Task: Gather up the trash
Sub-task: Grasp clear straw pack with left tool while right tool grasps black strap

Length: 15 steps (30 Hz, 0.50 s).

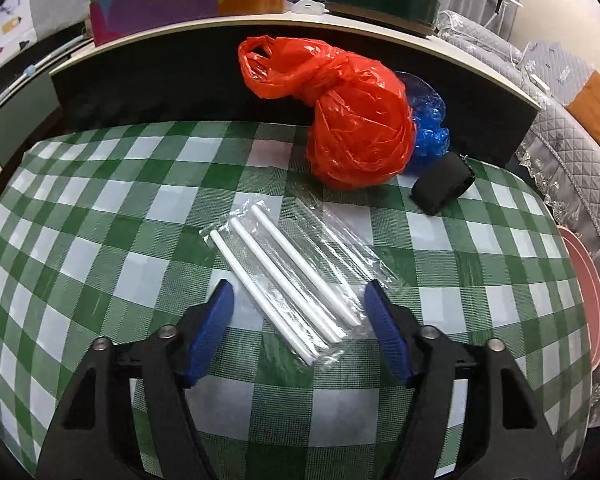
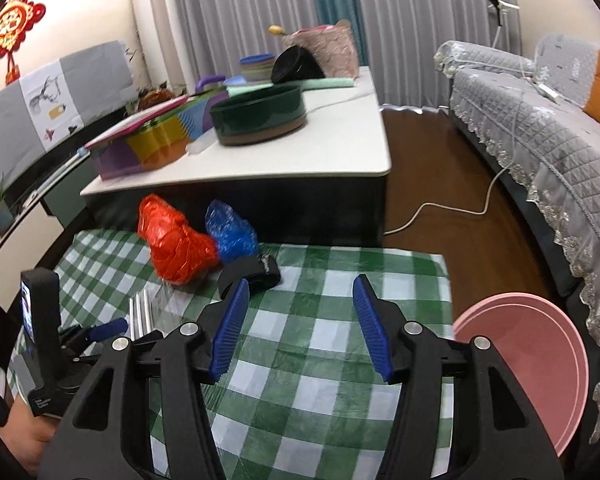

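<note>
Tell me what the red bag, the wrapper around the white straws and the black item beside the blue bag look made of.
Red bag: thin glossy plastic film, crinkled, with shiny highlights. Wrapper: clear plastic film, since the checked cloth shows through it. Black item: matte and dull, possibly fabric or webbing; the pictures cannot settle it.

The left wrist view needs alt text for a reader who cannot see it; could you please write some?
The open left claw hangs over a clear wrapper of white straws on a green checked tablecloth. Further back lie a crumpled red plastic bag, a blue plastic bag behind it, and a small black strap.
</note>
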{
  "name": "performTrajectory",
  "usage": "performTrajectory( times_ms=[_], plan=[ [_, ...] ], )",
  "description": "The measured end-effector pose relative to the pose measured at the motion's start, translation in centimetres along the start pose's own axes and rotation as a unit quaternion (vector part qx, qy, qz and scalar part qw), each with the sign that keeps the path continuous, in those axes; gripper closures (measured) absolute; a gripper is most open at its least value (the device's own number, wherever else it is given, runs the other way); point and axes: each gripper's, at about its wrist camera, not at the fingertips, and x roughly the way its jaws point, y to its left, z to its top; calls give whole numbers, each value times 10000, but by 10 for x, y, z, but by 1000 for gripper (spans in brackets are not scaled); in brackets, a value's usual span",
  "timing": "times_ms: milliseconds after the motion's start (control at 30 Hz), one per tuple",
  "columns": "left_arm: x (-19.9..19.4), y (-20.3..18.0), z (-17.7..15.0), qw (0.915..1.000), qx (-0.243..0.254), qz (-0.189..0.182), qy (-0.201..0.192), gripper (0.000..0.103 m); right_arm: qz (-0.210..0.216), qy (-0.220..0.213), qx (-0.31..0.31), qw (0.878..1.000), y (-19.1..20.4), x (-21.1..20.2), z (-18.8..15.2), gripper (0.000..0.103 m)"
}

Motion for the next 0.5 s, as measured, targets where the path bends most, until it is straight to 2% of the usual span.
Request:
performTrajectory(
  times_ms=[67,100,167,267,367,433,500],
  plan=[
    [-1,4,1,10000,-18,-6,-14,61,52,67,-56,9999,7,9,-1,48],
    [-2,6,1,10000,-26,-34,-15,65,73,90,-75,9999,10,12,0,48],
    [-4,10,0,9999,-21,-110,0,79,133,141,-129,9997,18,21,0,48],
    [-6,14,-1,9998,-19,-197,14,93,182,214,-246,9993,28,34,-1,48],
    [-9,20,-2,9997,-26,-241,-36,93,229,322,-292,9988,36,53,-2,48],
    [-10,24,-3,9996,-50,-261,-44,93,220,380,-344,9984,41,66,-3,41],
    [-10,29,-1,9995,-117,-295,-50,93,206,423,-399,9981,45,77,-4,38]
  ],
)
